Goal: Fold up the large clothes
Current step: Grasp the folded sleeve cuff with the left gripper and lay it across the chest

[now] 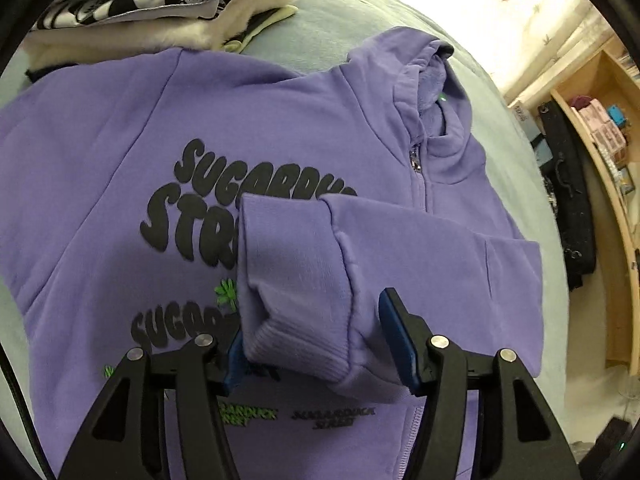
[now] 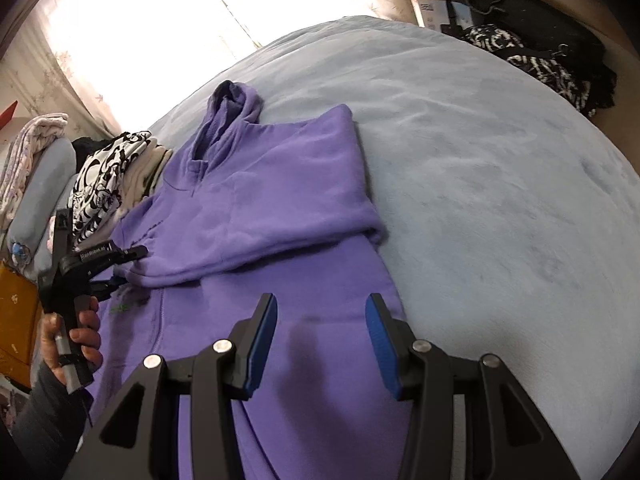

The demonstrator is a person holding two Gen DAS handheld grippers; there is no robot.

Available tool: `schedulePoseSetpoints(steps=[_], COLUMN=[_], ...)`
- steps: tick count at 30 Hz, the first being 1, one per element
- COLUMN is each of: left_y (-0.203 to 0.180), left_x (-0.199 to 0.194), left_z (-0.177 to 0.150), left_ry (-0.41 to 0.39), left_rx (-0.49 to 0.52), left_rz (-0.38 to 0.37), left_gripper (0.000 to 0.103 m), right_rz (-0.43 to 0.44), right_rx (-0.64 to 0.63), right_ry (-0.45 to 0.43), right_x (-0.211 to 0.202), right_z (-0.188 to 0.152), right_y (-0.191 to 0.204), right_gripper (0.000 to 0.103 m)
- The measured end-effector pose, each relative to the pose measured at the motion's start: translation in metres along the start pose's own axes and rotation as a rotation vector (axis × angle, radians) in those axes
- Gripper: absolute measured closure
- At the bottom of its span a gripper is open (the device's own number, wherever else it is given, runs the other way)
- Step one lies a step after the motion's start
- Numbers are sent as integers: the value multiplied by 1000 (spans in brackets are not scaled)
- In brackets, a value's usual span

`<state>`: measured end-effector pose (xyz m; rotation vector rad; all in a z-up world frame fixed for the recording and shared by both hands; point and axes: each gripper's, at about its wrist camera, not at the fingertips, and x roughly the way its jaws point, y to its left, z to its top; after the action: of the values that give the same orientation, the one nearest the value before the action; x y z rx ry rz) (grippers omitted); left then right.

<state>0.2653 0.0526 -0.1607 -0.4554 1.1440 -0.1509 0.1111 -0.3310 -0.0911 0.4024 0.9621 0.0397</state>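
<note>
The left tongs (image 1: pixel 320 344) stand spread apart, with the ribbed cuff (image 1: pixel 296 348) of a purple sleeve (image 1: pixel 360 248) lying between their blue pads (image 1: pixel 394 332); the pads sit to either side of the cuff and do not press it, so the tongs are released. In the right wrist view the left tongs (image 2: pixel 126 270) appear at the left edge, at the cuff end of that sleeve, held by the person's left hand (image 2: pixel 80 340).

The right tongs (image 2: pixel 320 344) are likewise spread wide and grasp nothing; they hover over the lower body of the purple hoodie (image 2: pixel 280 208), and a dark shadow falls on the cloth between the pads.

The hoodie lies flat, front up, on a pale blue bed (image 2: pixel 500 184). Its sleeve is folded across the chest, covering part of the black lettering (image 1: pixel 188 200) printed there. The zipper (image 1: pixel 418 168) runs up to the collar, and the hood (image 2: pixel 232 100) lies toward the bright curtained window (image 2: pixel 180 8).

Just beyond the hoodie's shoulder sits a stack of folded clothes (image 1: pixel 168 4): a black-and-white printed piece on top of cream ones. A wooden shelf (image 1: pixel 600 168) stands off the bed's side in the left wrist view, and a dark heap with a black-and-white patterned cloth (image 2: pixel 532 56) lies past the bed's far edge.
</note>
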Motion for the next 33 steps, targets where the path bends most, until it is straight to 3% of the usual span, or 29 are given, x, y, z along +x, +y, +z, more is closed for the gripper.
schedulePoseSetpoints(steps=[3, 5, 6, 7, 13, 16, 19, 20, 21, 23, 27, 30, 33], left_y=[4, 1, -1, -5, -41, -63, -82, -87, -91, -96, -85, -70, -53], left_x=[3, 4, 5, 6, -8, -15, -25, -30, -36, -50, -66, -37, 18], left_z=[8, 12, 14, 16, 27, 35, 42, 44, 46, 50, 52, 52, 48], left_ry=[9, 12, 18, 26, -52, -93, -152, -173, -199, -268, -371, -299, -136], left_rx=[20, 48, 64, 86, 269, 351, 409, 419, 425, 430, 417, 403, 411], left_rz=[-26, -40, -48, -56, -35, -20, -6, -6, -8, -18, -20, 26, 150], left_gripper=[46, 59, 72, 79, 87, 89, 90, 90, 90, 91, 91, 89, 83], right_rz=[11, 12, 12, 25, 12, 36, -7, -19, -48, -60, -47, -78, -79], right_rx=[-10, -10, -1, 10, 89, 95, 49, 33, 1, -12, 43, 65, 92], right_ry=[19, 29, 41, 46, 92, 110, 114, 116, 104, 78, -77, -35, 26], right_x=[9, 21, 31, 39, 96, 116, 136, 140, 142, 138, 113, 126, 137], right_z=[20, 38, 50, 58, 107, 124, 137, 139, 141, 144, 144, 139, 136], right_y=[1, -2, -7, -12, -38, -36, -25, -22, -17, -15, -24, -30, -36], right_gripper=[57, 57, 57, 57, 57, 57, 57, 64, 92, 93, 93, 88, 79])
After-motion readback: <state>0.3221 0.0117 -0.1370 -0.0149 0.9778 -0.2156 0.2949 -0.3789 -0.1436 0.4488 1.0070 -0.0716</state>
